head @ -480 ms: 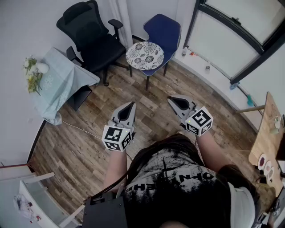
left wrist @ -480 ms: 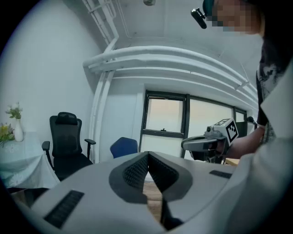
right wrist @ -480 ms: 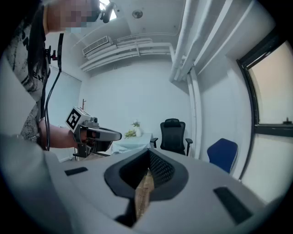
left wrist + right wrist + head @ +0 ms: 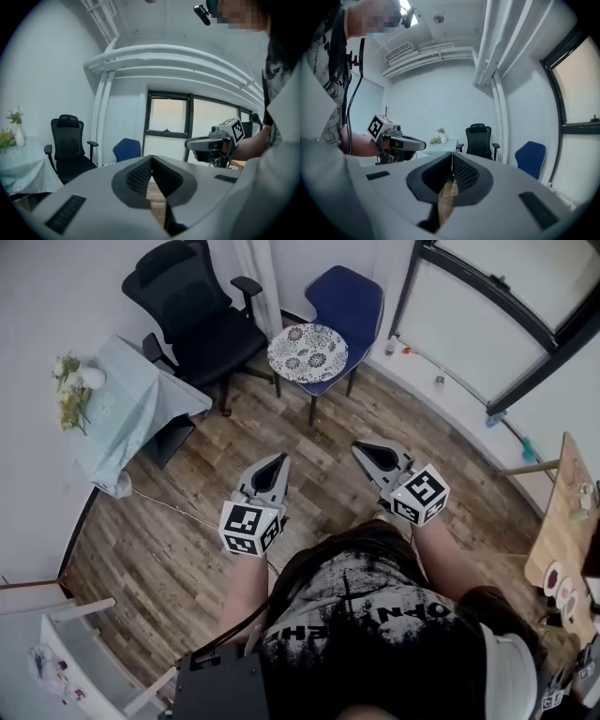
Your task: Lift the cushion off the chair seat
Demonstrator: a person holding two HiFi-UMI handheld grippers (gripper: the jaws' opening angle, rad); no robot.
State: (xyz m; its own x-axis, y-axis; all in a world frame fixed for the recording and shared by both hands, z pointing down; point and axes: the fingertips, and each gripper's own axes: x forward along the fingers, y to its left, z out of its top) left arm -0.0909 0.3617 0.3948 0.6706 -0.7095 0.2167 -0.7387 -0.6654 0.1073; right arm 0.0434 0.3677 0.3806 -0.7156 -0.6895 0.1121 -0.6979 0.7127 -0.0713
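Overhead, from the head view, a round cushion with a white-and-dark floral print (image 4: 307, 352) lies flat on the seat of a blue upholstered chair (image 4: 349, 298), covering most of the seat and leaving a strip of blue along its near edge. A black mesh office chair (image 4: 192, 310) stands just beside the blue one. Both stand on the wood-plank floor (image 4: 178, 531), well apart from the two grippers. The left gripper (image 4: 280, 458) and the right gripper (image 4: 357, 447) are held out side by side above the floor, each with its jaws pressed together and empty. Next, the left gripper view shows the left gripper (image 4: 151, 158) with its jaws meeting at the tips and nothing between them. The blue chair (image 4: 127, 148) stands far beyond, its seat probably hidden behind the gripper's body. Finally, the right gripper view shows the right gripper (image 4: 452, 155) likewise closed and empty, with the left gripper (image 4: 401, 143) beside it.
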